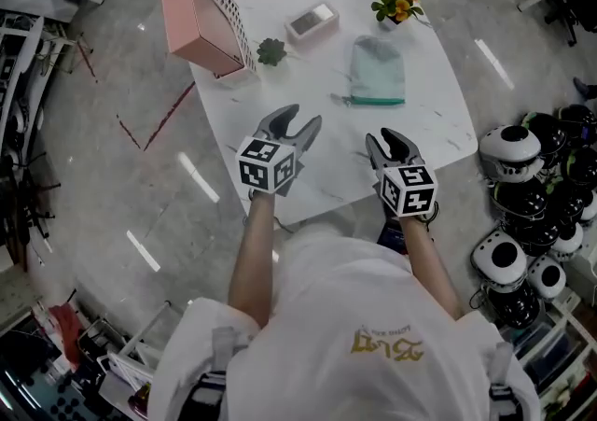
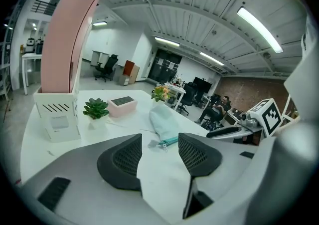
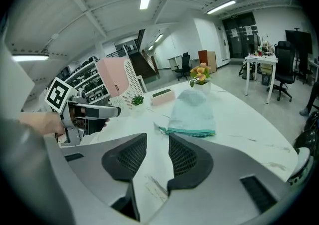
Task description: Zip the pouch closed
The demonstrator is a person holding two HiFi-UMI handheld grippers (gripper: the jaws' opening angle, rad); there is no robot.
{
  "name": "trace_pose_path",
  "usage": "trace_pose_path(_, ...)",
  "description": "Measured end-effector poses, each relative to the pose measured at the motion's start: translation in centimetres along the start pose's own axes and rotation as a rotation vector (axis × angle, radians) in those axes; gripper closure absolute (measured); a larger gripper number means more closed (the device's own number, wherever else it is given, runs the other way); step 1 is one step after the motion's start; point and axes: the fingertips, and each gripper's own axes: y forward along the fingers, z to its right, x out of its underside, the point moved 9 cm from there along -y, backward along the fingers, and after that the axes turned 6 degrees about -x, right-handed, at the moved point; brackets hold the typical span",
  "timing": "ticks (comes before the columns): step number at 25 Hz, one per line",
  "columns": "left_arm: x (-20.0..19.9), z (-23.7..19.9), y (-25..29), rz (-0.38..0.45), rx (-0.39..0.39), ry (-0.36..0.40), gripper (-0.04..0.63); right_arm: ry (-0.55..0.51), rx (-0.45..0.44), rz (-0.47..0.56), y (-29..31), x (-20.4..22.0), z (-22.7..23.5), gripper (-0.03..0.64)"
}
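A mint-green pouch (image 1: 377, 70) lies flat on the white table (image 1: 424, 134), its teal zipper edge (image 1: 375, 101) turned toward me. Both grippers hover over the table's near part, short of the pouch. My left gripper (image 1: 298, 122) is open and holds nothing; the pouch (image 2: 164, 121) shows beyond its jaws (image 2: 159, 145). My right gripper (image 1: 384, 139) is also open and holds nothing, its jaws narrower apart (image 3: 157, 150), with the pouch (image 3: 192, 113) straight ahead and the zipper pull at its left end (image 3: 160, 129).
A pink file holder (image 1: 201, 13) in a white stand sits at the table's far left. Near it are a small succulent (image 1: 271, 51), a pink box with a dark top (image 1: 311, 21) and a pot of orange flowers (image 1: 396, 3). Black-and-white round devices (image 1: 527, 214) crowd the floor at right.
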Motion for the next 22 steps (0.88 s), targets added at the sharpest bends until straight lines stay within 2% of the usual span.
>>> trace_pose_path(5,0.8,-1.2,2.5,-0.054,0.056,0.038,0.348,0.002,0.004,-0.049,2.4,0.4,0.2,0.471)
trace_pose_path(10,1.4,-1.8,5.3,-0.090,0.091,0.092,0.347,-0.038,0.009,-0.109,4.7,0.5,0.2,0.483)
trace_pose_path(15,1.5,-2.2,8.0,-0.125,0.142,0.126,0.351,-0.036,0.015,-0.127,6.7,0.5,0.8,0.482)
trace_pose_path(18,1.6,-2.3,9.3,-0.147,0.157,0.172,0.351,-0.035,0.012,-0.143,7.8,0.9,1.2,0.483)
trace_pose_path(22,1.5,-2.3,10.8,-0.196,0.195,0.270,0.353,-0.036,0.017,-0.156,9.0,1.3,1.5,0.483)
